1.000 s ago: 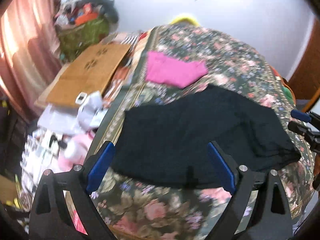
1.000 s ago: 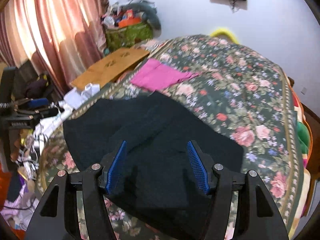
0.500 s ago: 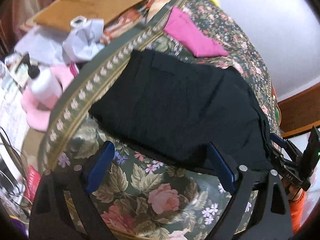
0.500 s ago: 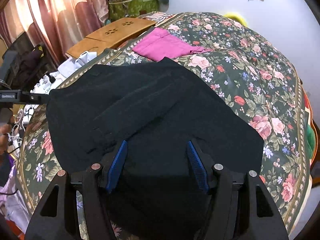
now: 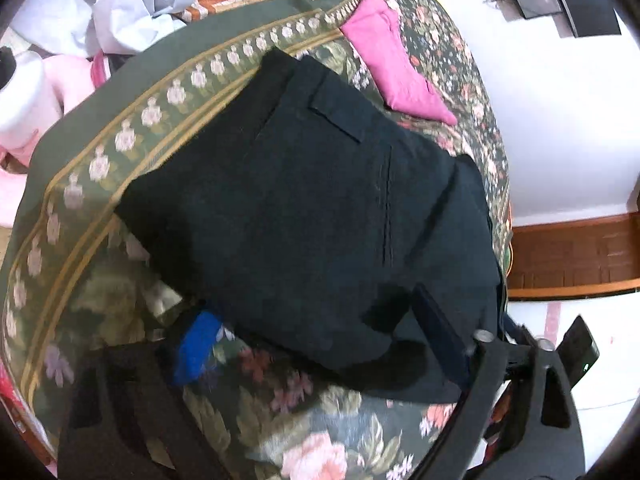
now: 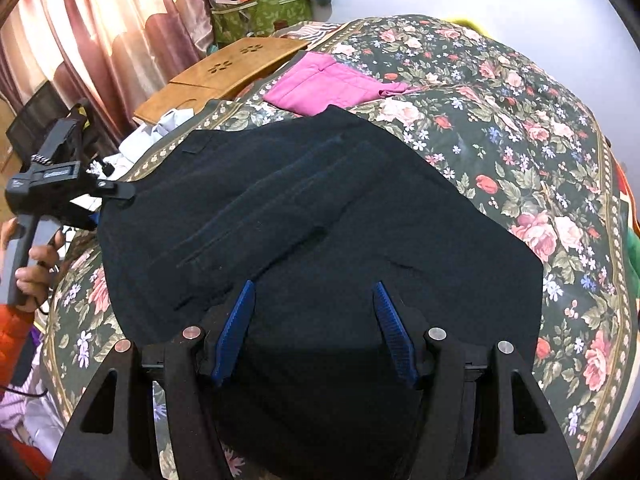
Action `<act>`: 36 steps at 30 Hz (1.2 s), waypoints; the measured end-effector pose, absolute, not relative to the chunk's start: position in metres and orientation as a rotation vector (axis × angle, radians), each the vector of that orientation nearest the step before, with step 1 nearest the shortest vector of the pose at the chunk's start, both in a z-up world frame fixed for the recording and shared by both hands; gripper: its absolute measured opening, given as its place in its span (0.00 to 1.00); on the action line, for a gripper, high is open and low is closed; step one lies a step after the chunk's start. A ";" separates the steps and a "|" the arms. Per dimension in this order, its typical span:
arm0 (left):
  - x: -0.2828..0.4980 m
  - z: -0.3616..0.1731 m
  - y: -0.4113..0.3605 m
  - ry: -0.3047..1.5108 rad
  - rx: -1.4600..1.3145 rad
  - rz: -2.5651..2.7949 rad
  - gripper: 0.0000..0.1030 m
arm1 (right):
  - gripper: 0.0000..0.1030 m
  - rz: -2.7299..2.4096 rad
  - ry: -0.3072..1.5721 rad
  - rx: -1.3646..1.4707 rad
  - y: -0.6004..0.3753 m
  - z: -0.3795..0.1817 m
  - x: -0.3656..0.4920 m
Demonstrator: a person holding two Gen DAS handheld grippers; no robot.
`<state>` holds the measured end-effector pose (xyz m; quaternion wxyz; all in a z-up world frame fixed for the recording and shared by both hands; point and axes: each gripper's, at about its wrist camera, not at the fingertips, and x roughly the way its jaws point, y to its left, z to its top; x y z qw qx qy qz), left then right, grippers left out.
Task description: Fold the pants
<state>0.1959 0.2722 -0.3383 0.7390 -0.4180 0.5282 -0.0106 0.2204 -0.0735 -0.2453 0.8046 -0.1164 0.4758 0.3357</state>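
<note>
A: Start at the tongs. How do they stand?

B: The right gripper (image 6: 314,332) has its blue fingers spread apart, nothing between them, hovering over the near end of the pants (image 6: 320,216). The left gripper (image 5: 316,344) is also spread wide; its own view is blurred, but one finger sits on the bedspread (image 5: 120,168) at about 8 o'clock and the other lies against the dark cloth at 4 o'clock, so it straddles the near edge without clamping it.

A: And the pants themselves?

B: Flat on the flowered bedspread. From the right gripper they run away toward 11 o'clock, long axis slanting from the near end up to the waistband corner, where the left gripper (image 6: 116,192) waits at 9 o'clock. My guess is each tong takes its own end, right nearer the legs, left nearer the waist.

A: What does one view give that the other lacks?

B: The left view shows a back pocket flap; the right view shows the hand on the left handle, and the pink garment (image 6: 332,84) lying beyond at 12 o'clock
</note>
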 end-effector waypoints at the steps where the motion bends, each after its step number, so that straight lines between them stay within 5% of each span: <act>1: 0.198 -0.338 0.273 1.167 -0.893 -0.004 0.61 | 0.56 0.719 1.020 -0.244 -0.074 -0.245 0.220; 5: 0.200 -0.331 0.268 1.156 -0.769 0.058 0.31 | 0.56 0.723 1.024 -0.232 -0.074 -0.246 0.220; 9: 0.198 -0.306 0.258 1.086 -0.599 0.120 0.23 | 0.56 0.723 1.033 -0.223 -0.075 -0.245 0.222; 25: 0.204 -0.141 0.177 0.692 -0.129 0.149 0.16 | 0.57 0.627 0.943 -0.030 -0.152 -0.207 0.212; 36: 0.236 -0.104 0.090 0.634 -0.082 -0.027 0.13 | 0.57 0.610 1.023 0.082 -0.193 -0.245 0.202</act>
